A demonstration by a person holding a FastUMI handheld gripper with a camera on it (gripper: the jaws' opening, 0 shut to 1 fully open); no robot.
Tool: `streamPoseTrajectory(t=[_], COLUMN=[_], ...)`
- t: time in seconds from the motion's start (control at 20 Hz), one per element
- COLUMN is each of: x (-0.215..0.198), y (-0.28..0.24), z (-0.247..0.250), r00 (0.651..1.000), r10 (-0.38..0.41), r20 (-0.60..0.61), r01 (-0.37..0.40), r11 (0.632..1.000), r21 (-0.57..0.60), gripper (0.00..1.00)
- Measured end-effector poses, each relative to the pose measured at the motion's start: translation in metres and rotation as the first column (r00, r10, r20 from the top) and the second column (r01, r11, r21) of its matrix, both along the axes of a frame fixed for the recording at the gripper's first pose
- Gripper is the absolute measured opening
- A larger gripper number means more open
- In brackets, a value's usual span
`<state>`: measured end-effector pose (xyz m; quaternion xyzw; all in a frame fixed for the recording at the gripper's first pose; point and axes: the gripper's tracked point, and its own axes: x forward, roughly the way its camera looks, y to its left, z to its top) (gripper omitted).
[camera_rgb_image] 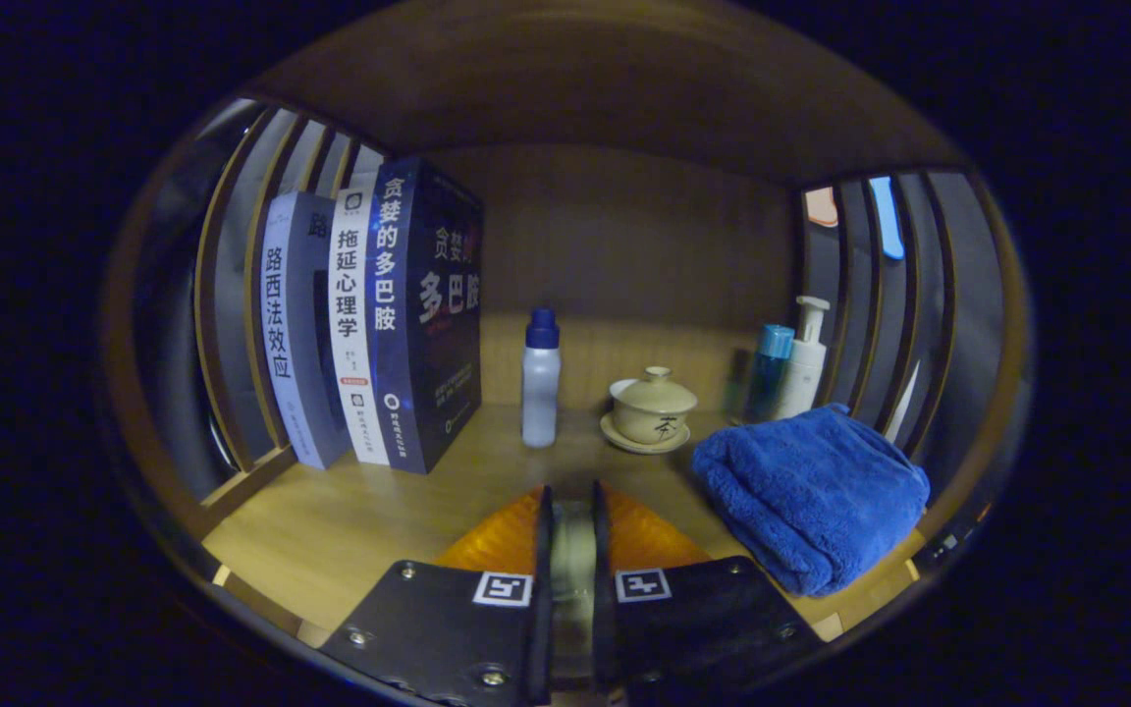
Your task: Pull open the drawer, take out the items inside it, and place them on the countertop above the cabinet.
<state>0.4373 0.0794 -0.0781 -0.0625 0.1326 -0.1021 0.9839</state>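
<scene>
Now the wooden countertop (350,520) carries books (369,324), a white bottle (540,378), a lidded teacup (653,405) and a folded blue towel (811,491). The gripper (571,511) fingers stand nearly closed, holding nothing, just before the bottle.

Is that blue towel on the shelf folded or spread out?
Folded. The blue towel lies as a thick bundle with stacked layers showing at its near edge, beyond the tongs and to their right. The tongs hold nothing between the nearly closed fingers.
</scene>
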Motion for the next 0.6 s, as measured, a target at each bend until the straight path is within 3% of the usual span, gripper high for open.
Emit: streamPoseTrajectory(t=[0.2,0.5,0.6], x=[-0.004,-0.033,-0.051], y=[0.002,0.009,0.014], z=[0.001,0.035,0.050], r00=[1.000,0.991,0.985], r10=[0.012,0.062,0.092], r20=[0.014,0.117,0.148], r01=[-0.012,-0.065,-0.095], r11=[0.999,0.998,0.995], r21=[0.032,0.023,0.015], gripper=[0.22,0.99,0.99])
